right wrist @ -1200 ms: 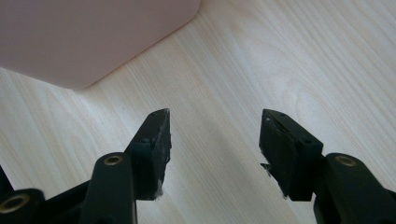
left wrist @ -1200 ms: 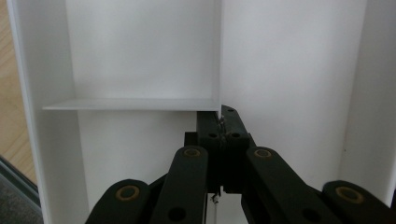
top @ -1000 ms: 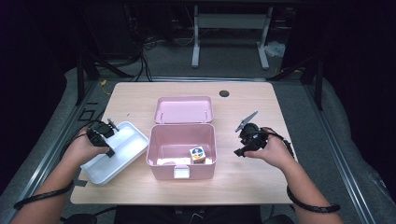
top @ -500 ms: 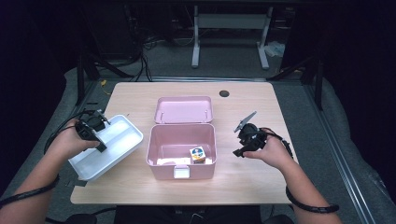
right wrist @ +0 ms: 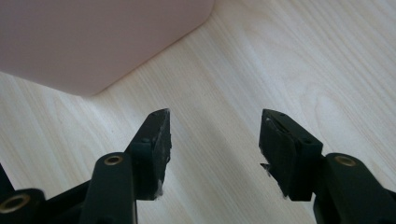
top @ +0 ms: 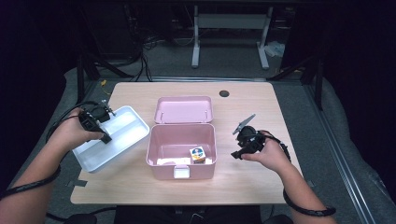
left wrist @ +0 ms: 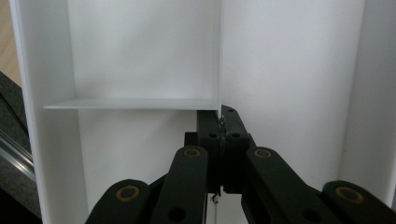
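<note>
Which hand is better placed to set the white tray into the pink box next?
Left. Its claw is shut on the divider wall of the white tray, tilted beside the pink box. The right claw hangs open over bare table, holding nothing.

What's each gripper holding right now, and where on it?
Left gripper is shut on the white tray, pinching its inner divider wall. Right gripper is open over the table, holding nothing.

Left gripper (top: 95, 122) clamped shut and lifted; right gripper (right wrist: 214, 140) apparently idle, jaws apart.
</note>
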`<state>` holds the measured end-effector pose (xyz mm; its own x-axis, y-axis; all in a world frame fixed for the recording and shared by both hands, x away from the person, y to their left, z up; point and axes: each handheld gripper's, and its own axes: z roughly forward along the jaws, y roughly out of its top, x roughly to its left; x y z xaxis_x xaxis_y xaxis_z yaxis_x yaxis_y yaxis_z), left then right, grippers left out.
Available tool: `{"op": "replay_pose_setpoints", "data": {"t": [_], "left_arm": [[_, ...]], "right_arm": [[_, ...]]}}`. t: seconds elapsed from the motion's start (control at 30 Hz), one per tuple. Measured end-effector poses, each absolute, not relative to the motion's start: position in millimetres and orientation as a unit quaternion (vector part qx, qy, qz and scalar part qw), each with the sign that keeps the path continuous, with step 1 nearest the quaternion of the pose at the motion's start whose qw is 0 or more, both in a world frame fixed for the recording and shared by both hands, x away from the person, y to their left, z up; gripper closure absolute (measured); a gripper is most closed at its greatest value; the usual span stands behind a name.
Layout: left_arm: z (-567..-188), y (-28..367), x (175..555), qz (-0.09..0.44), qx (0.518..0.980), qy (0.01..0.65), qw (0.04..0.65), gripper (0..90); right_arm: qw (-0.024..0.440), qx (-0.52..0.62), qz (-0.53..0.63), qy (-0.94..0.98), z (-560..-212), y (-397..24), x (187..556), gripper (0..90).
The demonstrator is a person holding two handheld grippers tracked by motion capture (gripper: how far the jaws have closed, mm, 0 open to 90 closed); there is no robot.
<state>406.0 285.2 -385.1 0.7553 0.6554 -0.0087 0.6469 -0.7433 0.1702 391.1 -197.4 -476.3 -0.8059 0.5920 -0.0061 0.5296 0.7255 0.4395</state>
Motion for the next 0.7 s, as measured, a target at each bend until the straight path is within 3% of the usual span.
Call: {"op": "replay_pose_setpoints", "data": {"t": [0.7], "left_arm": [[-366.3, 199.3, 421.9, 0.023, 0.965, 0.250, 0.076, 89.1]], "right_arm": [[0.089, 0.307, 0.215, 0.923, -485.1, -201.0, 384.1, 44.0]]}}
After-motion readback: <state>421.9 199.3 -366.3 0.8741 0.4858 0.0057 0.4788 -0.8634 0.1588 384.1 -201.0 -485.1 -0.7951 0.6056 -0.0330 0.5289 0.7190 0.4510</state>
